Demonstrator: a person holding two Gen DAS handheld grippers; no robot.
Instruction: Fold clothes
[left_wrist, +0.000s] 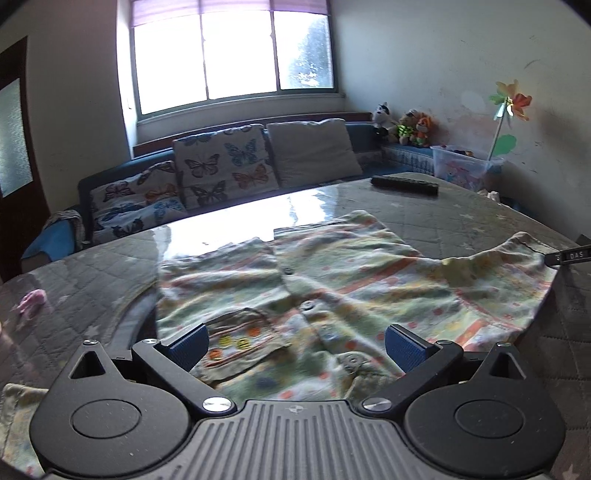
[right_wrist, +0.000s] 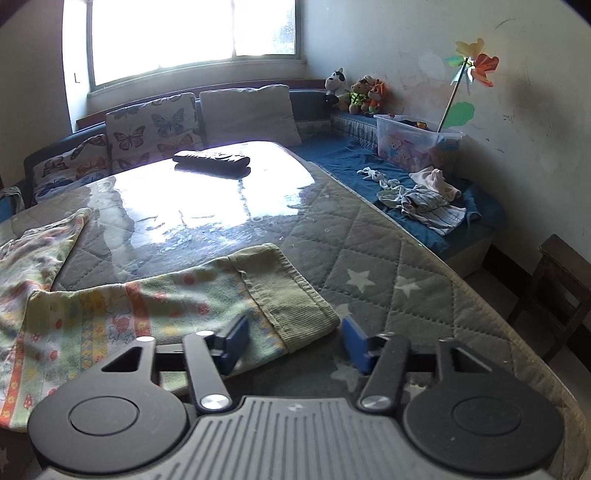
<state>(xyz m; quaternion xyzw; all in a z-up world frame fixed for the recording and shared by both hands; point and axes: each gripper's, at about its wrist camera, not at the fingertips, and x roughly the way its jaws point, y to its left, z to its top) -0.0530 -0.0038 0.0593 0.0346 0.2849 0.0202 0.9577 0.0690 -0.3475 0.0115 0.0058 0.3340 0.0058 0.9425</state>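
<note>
A small green patterned shirt (left_wrist: 332, 273) with buttons lies spread front-up on the quilted grey table (left_wrist: 461, 218). My left gripper (left_wrist: 295, 347) hovers over its near hem by the chest pocket, jaws wide and nothing pinched. In the right wrist view one sleeve (right_wrist: 166, 306) stretches across the table (right_wrist: 388, 258) and ends in a ribbed green cuff (right_wrist: 288, 295). My right gripper (right_wrist: 294, 343) straddles the near corner of that cuff. Its left pad sits over the sleeve and its right pad just beyond the cuff's edge, with no visible pinch on the cloth.
A black remote (right_wrist: 212, 160) lies at the far side of the table. A small pink thing (left_wrist: 31, 301) lies on the table's left. Behind are a sofa with butterfly cushions (left_wrist: 221, 162), a toy box (right_wrist: 410, 144), loose clothes (right_wrist: 428, 203) and a dark wooden chair (right_wrist: 554, 295).
</note>
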